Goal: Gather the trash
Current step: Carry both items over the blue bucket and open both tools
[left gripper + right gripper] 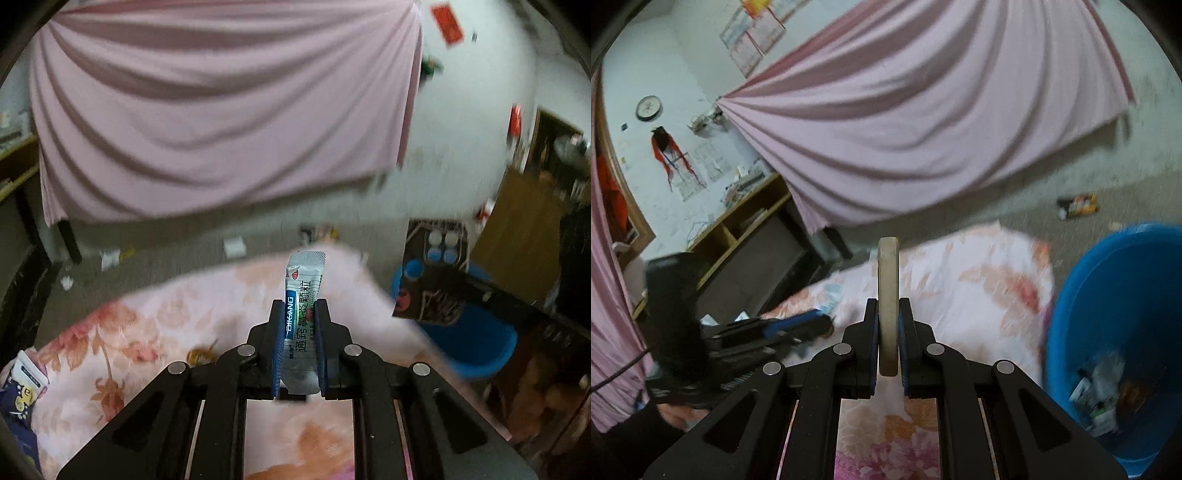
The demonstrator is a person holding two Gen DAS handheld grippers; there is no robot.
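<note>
My left gripper (299,306) has its jaws pinched on a light, crinkly foil sachet (303,291) held upright; my right gripper (888,304) clamps a stiff tape ring (888,280) edge-on, above the floral bed (979,288), blue bin (1071,295) beside

Dim, flat indoor light with no glare; both views motion-blurred beyond the sharp black linkages; fisheye bends the pink curtain (221,110); corners vignetted black.

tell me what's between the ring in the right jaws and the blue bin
In the right wrist view, only the floral pink-and-white quilt lies between the thin beige ring, clamped in the right gripper, and the blue plastic bin.
</note>
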